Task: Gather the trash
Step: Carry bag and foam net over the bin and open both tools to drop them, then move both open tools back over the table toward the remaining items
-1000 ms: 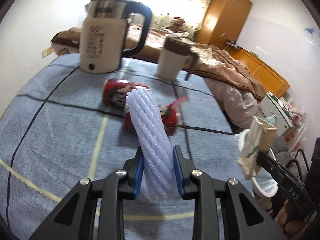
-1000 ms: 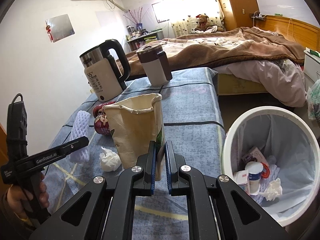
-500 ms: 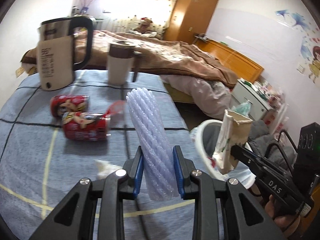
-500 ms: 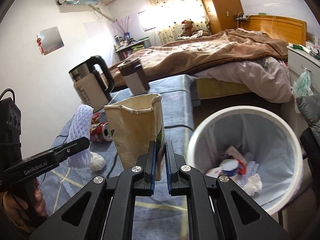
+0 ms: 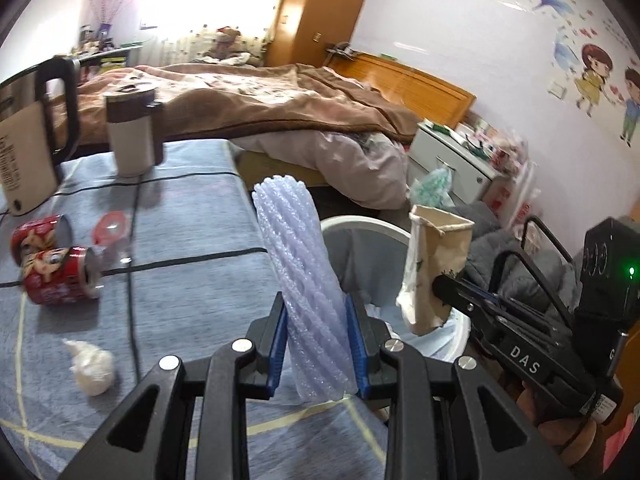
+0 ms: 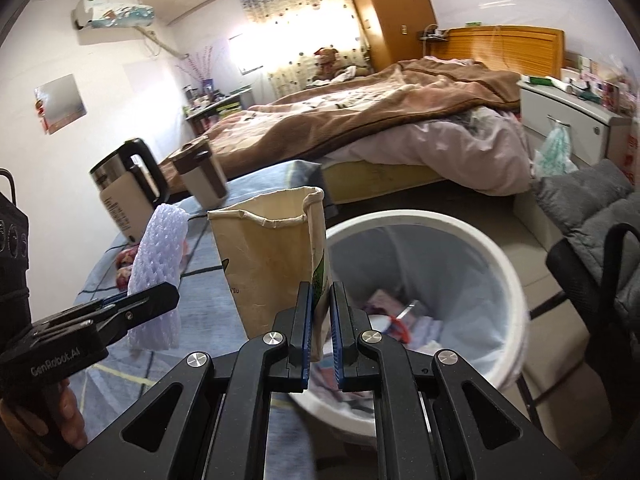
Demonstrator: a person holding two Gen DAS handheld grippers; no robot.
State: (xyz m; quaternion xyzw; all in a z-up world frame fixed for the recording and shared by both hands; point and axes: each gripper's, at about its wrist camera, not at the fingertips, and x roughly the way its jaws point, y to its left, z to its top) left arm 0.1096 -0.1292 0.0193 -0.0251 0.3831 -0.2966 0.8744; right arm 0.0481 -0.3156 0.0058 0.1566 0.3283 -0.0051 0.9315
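Your left gripper (image 5: pixel 316 340) is clenched on a lilac foam net sleeve (image 5: pixel 302 284), its blue pads pressed against the sleeve's lower sides so that it stands nearly upright, leaning slightly left at the top. Your right gripper (image 6: pixel 320 332) is clamped on the side wall of a crumpled paper cup (image 6: pixel 272 268), pinching the thin wall between both pads, with the cup's open mouth facing up.

Just past both grippers stands the white trash bin (image 6: pixel 500 276), lined with a pale bag and already holding mixed wrappers and paper. In the right wrist view the cup hangs over the bin's near left rim; in the left wrist view the sleeve rises in front of the bin's (image 5: pixel 360 224) left edge, at the edge of the table.

On the blue-grey tablecloth (image 5: pixel 180 320) to your left lies a crumpled tissue (image 5: pixel 92 364), closest to you. Farther on, 2 red cans (image 5: pixel 60 276) lie on their sides, one just behind the other, with a clear cup with a red lid (image 5: pixel 110 236) tipped over just beside them.

Beyond these stand a beige electric kettle (image 5: pixel 24 160) with a black handle and a brown-lidded mug (image 5: pixel 132 132). Behind the table is a bed (image 5: pixel 280 108) with a brown blanket.
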